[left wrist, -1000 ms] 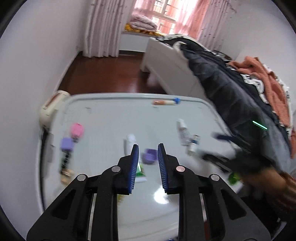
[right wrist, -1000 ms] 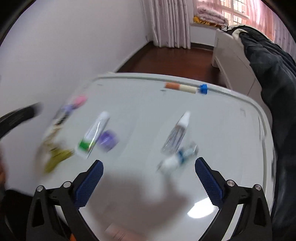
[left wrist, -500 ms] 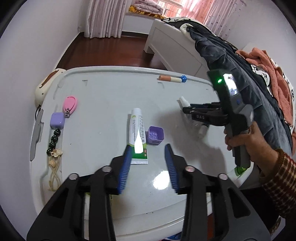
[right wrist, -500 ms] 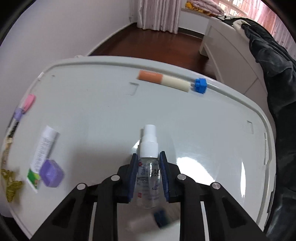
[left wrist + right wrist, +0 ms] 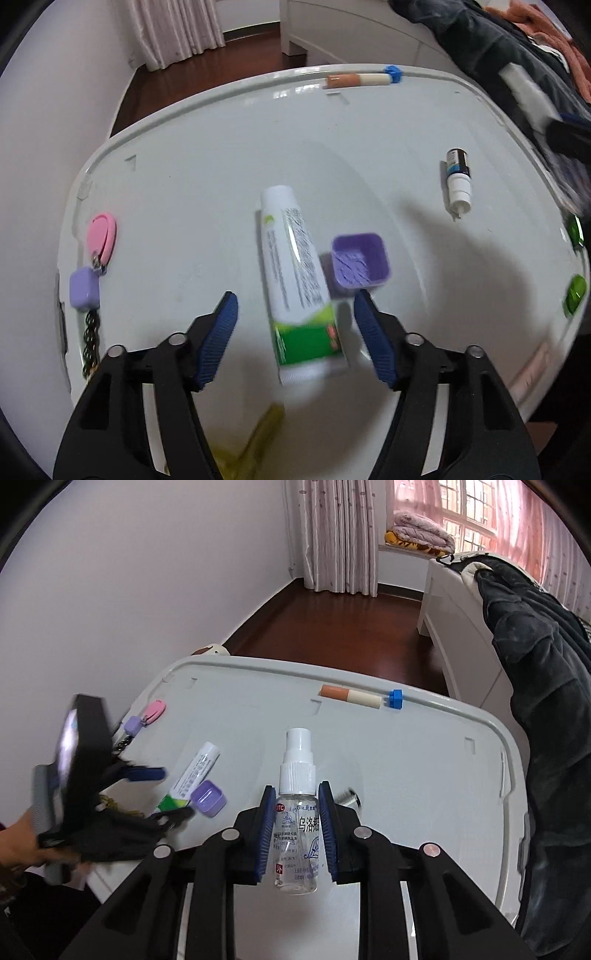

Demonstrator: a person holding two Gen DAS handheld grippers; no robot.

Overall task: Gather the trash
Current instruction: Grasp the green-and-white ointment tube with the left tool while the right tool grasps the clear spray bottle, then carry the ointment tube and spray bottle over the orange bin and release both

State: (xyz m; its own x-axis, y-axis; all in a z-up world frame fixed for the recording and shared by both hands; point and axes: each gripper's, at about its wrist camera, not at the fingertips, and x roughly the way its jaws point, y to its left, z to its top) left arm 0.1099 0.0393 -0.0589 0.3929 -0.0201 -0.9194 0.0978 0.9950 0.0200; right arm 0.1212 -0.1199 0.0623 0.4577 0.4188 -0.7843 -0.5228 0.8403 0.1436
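My left gripper point(image 5: 295, 332) is open, its fingers on either side of the lower end of a white and green tube point(image 5: 295, 284) that lies on the white table point(image 5: 221, 166). A small purple square cup point(image 5: 360, 264) stands just right of the tube. My right gripper point(image 5: 296, 825) is shut on a clear spray bottle point(image 5: 297, 812) with a white nozzle and holds it above the table. The tube point(image 5: 192, 775), the cup point(image 5: 208, 795) and the left gripper point(image 5: 159, 794) also show in the right wrist view.
A small white and black bottle point(image 5: 458, 177) lies at the right. An orange and cream stick with a blue block point(image 5: 360, 79) lies at the far edge. A pink tag point(image 5: 101, 236) and purple keyring box point(image 5: 85, 288) lie left. A bed with dark bedding point(image 5: 535, 646) is right.
My left gripper has opened wide and dropped down around the tube. My right gripper has closed on the spray bottle and lifted it off the table.
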